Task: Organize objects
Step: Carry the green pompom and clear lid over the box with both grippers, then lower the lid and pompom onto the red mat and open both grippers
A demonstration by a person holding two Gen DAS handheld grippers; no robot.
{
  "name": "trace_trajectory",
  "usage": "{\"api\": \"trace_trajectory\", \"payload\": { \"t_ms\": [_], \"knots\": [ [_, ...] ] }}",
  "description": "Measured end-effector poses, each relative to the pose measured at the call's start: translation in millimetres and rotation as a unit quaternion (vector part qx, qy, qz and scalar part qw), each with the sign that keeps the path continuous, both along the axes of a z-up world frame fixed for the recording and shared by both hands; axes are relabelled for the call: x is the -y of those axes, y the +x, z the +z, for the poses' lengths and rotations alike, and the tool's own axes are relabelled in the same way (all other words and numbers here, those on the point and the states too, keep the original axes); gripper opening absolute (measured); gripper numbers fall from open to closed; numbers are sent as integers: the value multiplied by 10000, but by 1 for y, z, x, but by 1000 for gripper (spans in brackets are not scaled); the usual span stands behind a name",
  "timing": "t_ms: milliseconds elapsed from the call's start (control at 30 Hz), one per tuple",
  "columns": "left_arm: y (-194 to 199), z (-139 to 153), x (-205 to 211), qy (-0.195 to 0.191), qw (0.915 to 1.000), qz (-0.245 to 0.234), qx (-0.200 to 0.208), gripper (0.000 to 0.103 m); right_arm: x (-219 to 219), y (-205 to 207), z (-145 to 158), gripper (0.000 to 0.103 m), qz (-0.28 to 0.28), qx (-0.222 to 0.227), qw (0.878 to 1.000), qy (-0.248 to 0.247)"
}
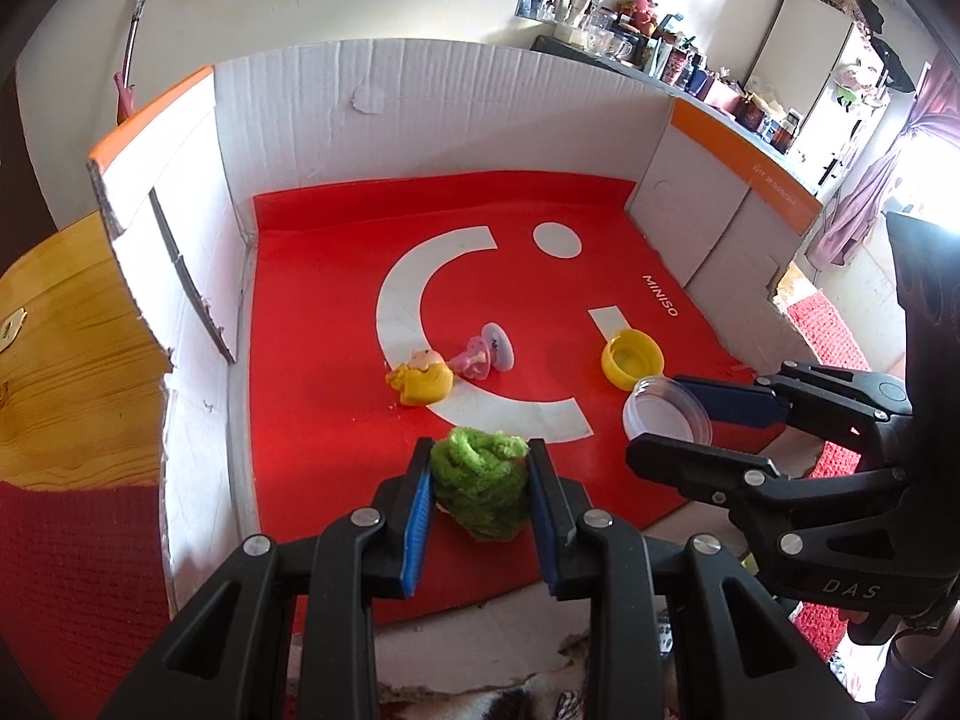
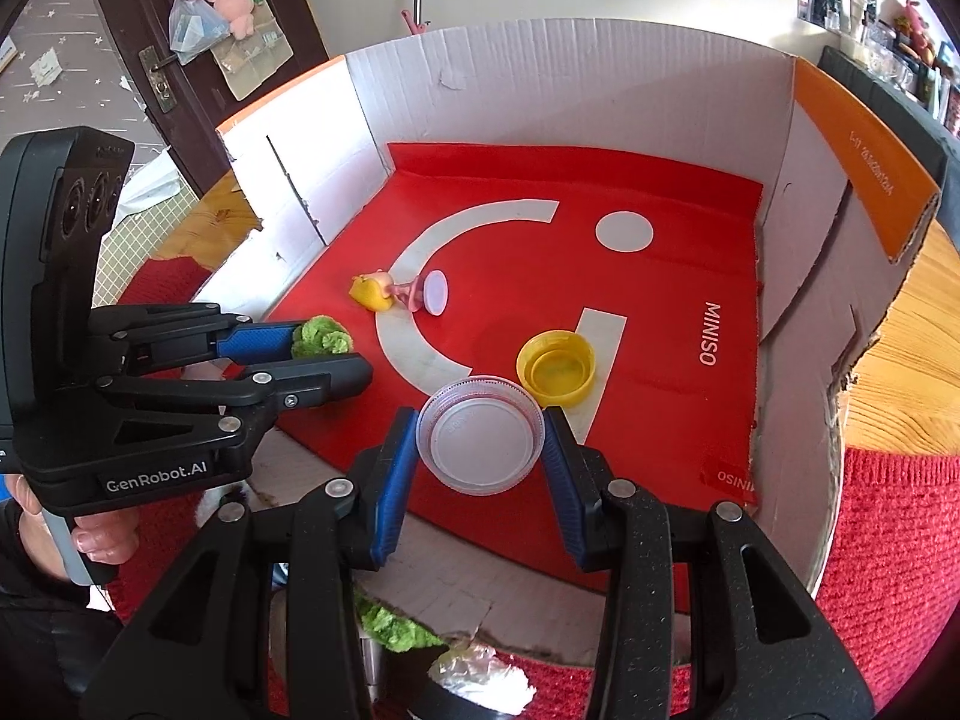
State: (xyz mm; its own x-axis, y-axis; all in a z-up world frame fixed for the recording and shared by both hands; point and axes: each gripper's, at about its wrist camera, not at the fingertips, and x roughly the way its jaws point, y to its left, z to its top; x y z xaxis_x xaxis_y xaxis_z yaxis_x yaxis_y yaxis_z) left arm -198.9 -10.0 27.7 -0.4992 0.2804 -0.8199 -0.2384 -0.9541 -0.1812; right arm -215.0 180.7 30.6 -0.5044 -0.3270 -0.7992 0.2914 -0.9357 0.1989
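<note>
Green fuzzy ball [image 1: 480, 483] clamped in my left gripper [image 1: 480, 474]; right gripper [image 2: 480, 444] pinching clear plastic lid [image 2: 480, 441], both over red-lined cardboard box [image 1: 288, 96].

The left wrist view looked steeply down along its own gripper [image 1: 480, 480] into an open cardboard box [image 1: 420, 102], close above the near edge of the red mat [image 1: 336, 372] on its floor. The right wrist view looked down the same way from just to the right, along its own gripper [image 2: 480, 438]. Each view caught the other gripper at its side: the right one at [image 1: 708, 426], the left one at [image 2: 312, 360]. Both shared the mat, the box walls and the yellow cap [image 1: 632, 359] [image 2: 556, 366].
</note>
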Motion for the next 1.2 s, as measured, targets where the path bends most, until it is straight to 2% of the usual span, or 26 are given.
{"api": "trace_trajectory", "payload": {
  "t_ms": [633, 1200],
  "knots": [
    [-12, -2, -5, -96, 9999, 31, -25, 30, -4, -11, -4, 39, -104, -117, 9999, 45],
    [-21, -3, -5, -19, 10000, 58, -30, 31, -3, -15, -6, 39, -165, -200, 9994, 210]
  ]
}}
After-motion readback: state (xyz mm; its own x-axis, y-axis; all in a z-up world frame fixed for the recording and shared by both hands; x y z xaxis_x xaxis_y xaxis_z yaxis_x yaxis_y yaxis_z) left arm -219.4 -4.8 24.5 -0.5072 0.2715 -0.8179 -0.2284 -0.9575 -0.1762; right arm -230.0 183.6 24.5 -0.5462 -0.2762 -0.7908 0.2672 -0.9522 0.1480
